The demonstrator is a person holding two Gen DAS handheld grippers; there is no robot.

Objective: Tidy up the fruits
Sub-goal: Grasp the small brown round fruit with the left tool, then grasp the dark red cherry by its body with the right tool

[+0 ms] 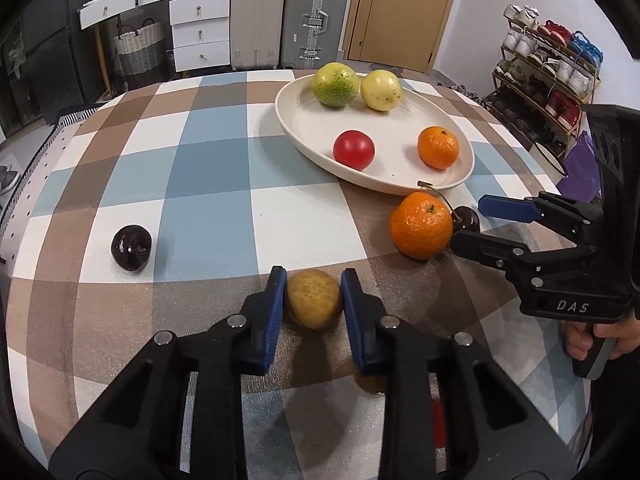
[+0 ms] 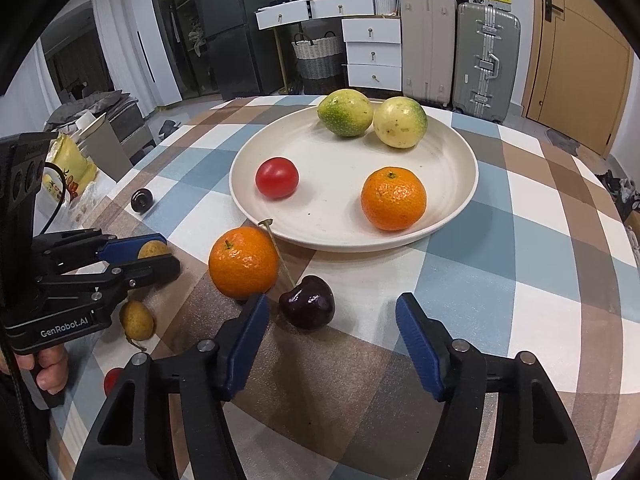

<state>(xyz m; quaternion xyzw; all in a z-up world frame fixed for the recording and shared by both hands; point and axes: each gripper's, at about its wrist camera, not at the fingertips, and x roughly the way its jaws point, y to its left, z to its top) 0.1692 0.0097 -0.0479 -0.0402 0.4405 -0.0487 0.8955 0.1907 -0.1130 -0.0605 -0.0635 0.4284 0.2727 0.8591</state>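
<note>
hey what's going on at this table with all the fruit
A person is sorting fruit onto a white plate with a handheld claw in each hand. The left claw is shut on a small tan fruit on the checked tablecloth. The right claw is open around a dark cherry, not gripping it, beside a loose orange. The plate already holds four fruits; another dark fruit lies off it.
</note>
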